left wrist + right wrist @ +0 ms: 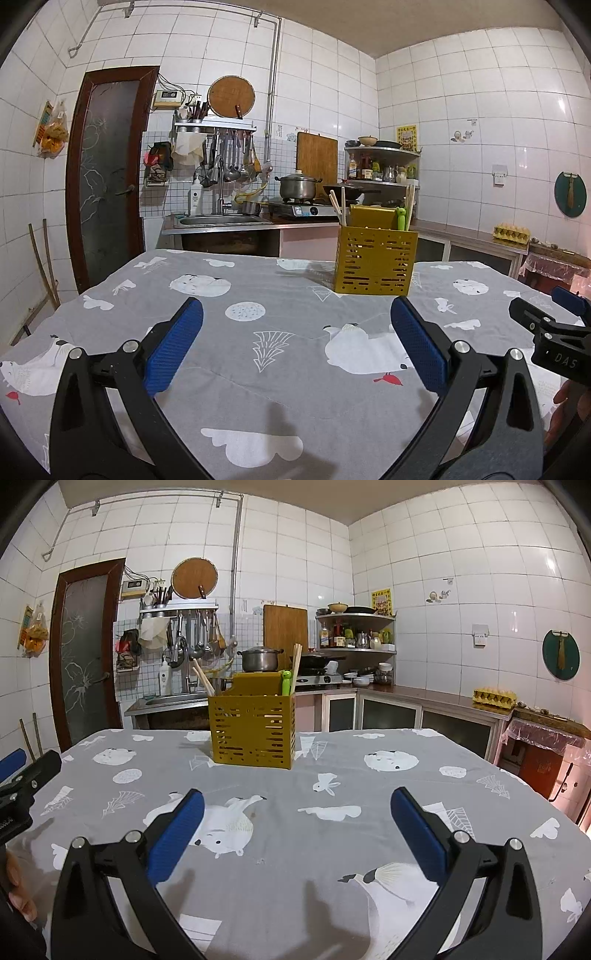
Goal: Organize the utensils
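Presently, the left hand-held gripper [295, 347] and the right hand-held gripper [295, 834] are both held wide apart and empty above the bench [369, 849]. At twelve o'clock the yellow utensil holder [252, 731] stands upright, with chopsticks [295, 668] and a green utensil [286, 683] inside. No loose utensils are seen on the cloth, so the sorting is judged essentially finished.

Bare tablecloth [295, 849] ahead of both tongs, yellow utensil holder [252, 731] upright beyond, sole obstacle, passable cloth on either side of it
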### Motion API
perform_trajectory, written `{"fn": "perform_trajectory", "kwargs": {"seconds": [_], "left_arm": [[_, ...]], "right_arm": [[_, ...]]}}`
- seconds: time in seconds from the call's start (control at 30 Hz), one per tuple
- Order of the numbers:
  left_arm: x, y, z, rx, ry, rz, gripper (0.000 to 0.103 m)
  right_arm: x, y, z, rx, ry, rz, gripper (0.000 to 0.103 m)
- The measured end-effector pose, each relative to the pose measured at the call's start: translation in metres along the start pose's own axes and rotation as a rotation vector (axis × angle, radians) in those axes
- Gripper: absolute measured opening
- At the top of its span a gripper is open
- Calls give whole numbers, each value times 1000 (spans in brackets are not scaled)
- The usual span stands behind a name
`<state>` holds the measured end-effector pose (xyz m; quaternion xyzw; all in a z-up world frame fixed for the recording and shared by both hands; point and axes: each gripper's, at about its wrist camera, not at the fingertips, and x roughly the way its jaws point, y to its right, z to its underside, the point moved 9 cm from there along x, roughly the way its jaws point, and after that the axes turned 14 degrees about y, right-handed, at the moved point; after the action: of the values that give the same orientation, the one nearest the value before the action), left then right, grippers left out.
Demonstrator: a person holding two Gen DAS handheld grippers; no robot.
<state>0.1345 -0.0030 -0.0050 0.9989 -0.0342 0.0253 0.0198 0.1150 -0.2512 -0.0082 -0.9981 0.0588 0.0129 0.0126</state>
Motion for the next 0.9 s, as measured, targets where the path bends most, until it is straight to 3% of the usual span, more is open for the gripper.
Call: {"fn": "perform_trajectory", "kwargs": {"seconds": [0.9], "left_arm": [[2, 3, 1, 11, -8, -10, 98]], "right_arm": [[-2, 1, -2, -9, 8, 1, 99]]}}
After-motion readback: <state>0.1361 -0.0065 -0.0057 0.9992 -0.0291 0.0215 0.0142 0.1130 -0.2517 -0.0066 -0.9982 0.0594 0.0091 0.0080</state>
